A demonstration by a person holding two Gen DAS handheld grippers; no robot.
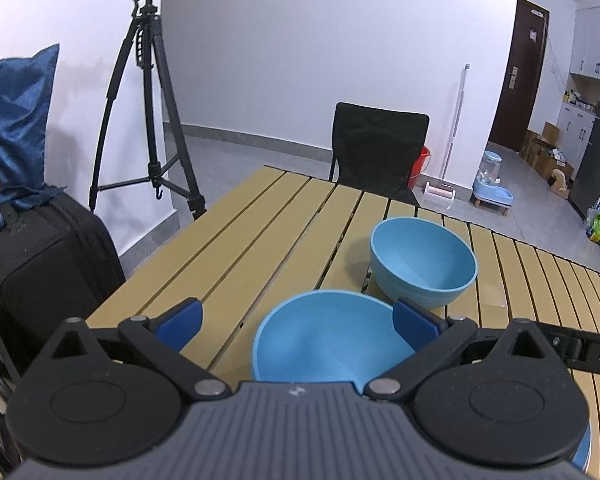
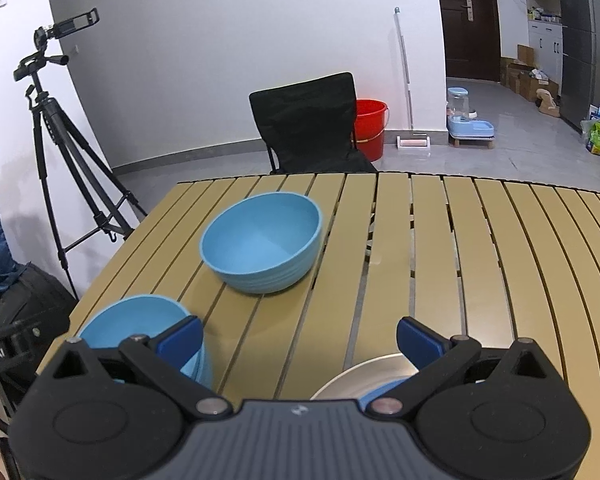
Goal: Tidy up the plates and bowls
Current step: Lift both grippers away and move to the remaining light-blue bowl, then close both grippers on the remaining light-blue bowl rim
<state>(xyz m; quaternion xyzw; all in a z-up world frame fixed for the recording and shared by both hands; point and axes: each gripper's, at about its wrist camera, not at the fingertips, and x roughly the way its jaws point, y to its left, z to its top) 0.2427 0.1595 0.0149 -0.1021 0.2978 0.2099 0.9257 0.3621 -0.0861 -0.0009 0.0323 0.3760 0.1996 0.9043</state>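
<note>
Two wrist cameras look down along open grippers at a slatted tan table (image 2: pixel 480 280). The left gripper (image 1: pixel 298 322) has its blue pads spread wide and holds nothing. A light blue bowl, the near bowl (image 1: pixel 332 344), sits below and between the pads, and the gripper's body cuts off its lower half. Whether the right-hand pad touches its rim cannot be told.

Just beyond stands the far bowl (image 1: pixel 422 262), upright and whole, close to the near one. From the right wrist view it sits alone toward the table's middle.

The right gripper (image 2: pixel 298 340) is also spread wide and holds nothing, with bare table between its pads. A pale plate (image 2: pixel 368 376) lies under its right pad, mostly hidden by the gripper body. A blue piece shows at the plate's near edge, and what it is cannot be made out.

At the left edge of the right view the other gripper's black housing carries cut-off white lettering ending "bot.AI". In the left view a black bar at the right shows only "DA".

Behind the table stands a black chair (image 2: pixel 308 124), with a red bucket (image 2: pixel 370 128) partly hidden behind it. A mop handle (image 2: pixel 404 76) leans on the white wall. A camera tripod (image 1: pixel 148 100) stands to the left, by a black suitcase (image 1: pixel 40 272) draped in blue cloth. A fingertip shows at the frame edge in each view.
</note>
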